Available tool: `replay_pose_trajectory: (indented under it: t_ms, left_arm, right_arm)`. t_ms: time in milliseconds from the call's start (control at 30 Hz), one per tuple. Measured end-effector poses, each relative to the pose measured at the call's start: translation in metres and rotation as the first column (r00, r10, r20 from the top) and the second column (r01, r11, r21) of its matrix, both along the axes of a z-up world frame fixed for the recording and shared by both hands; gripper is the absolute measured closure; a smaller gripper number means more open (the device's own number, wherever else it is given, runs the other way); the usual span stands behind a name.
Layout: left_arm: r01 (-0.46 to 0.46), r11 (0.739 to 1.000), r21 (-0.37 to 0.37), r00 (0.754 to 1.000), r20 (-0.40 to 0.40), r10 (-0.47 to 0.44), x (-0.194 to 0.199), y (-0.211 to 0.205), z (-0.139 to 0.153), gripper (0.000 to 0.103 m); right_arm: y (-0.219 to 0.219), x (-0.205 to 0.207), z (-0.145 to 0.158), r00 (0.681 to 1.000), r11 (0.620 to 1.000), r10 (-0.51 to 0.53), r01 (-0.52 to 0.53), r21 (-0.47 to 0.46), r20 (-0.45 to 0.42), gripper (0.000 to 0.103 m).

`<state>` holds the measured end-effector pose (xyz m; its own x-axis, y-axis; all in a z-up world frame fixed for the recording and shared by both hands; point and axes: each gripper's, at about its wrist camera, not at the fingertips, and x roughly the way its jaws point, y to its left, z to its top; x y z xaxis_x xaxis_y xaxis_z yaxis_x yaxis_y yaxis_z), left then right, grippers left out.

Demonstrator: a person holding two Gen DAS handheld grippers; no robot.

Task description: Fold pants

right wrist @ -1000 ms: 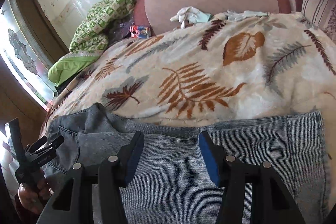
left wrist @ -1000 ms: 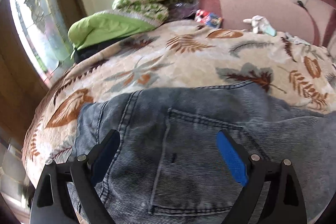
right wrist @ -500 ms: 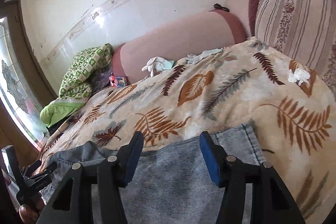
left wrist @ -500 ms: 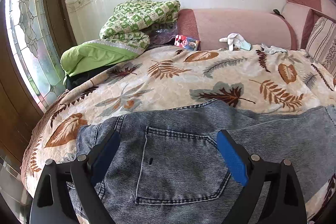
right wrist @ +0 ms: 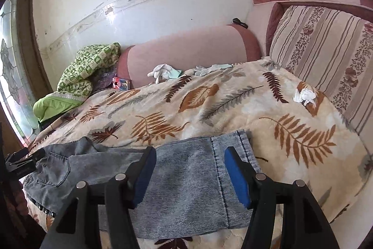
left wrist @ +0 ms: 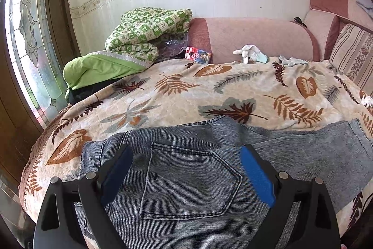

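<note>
The left tongs (left wrist: 186, 172) stand wide apart and hold nothing, hovering above the seat end of the jeans (left wrist: 209, 167); the back pocket (left wrist: 188, 181) lies between the two blue pads. The right tongs (right wrist: 190, 175) are likewise spread and empty, above the leg end, with the hem (right wrist: 235, 144) at about one o'clock from them. My guess is that each hand is stationed over one end so the two ends can be brought together for a crosswise fold; neither has yet gripped cloth.

The jeans lie flat along the near edge of the leaf-patterned blanket (right wrist: 209, 104), pocket side up, apparently with one leg already laid over the other. Their long axis runs across both views, from nine to three o'clock: waist toward nine, hems toward three.

Farther out, at eleven o'clock in the left view, a green checked quilt (left wrist: 149, 27) is heaped. White gloves (left wrist: 251, 54) lie at twelve to one o'clock against the pink bolster (left wrist: 256, 36), and a striped cushion (right wrist: 326, 50) is at two o'clock in the right view.
</note>
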<state>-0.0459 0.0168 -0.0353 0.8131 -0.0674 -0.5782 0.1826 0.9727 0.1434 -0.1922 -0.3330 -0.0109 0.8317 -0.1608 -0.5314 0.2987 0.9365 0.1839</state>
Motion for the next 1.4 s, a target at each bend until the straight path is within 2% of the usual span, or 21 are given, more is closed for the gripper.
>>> replay_pose_trajectory:
  t_ms: [733, 1400]
  left_arm:
    - [0.012, 0.999, 0.029, 1.0, -0.021, -0.011, 0.001, -0.009, -0.009, 0.009]
    - [0.036, 0.997, 0.062, 0.999, -0.036, -0.033, 0.0, -0.02, -0.017, 0.009]
  right_arm:
    - [0.011, 0.019, -0.011, 0.998, 0.999, 0.053, -0.053, 0.004, -0.041, 0.038]
    - [0.0, 0.02, -0.015, 0.998, 0.998, 0.017, -0.013, 0.068, -0.062, 0.038]
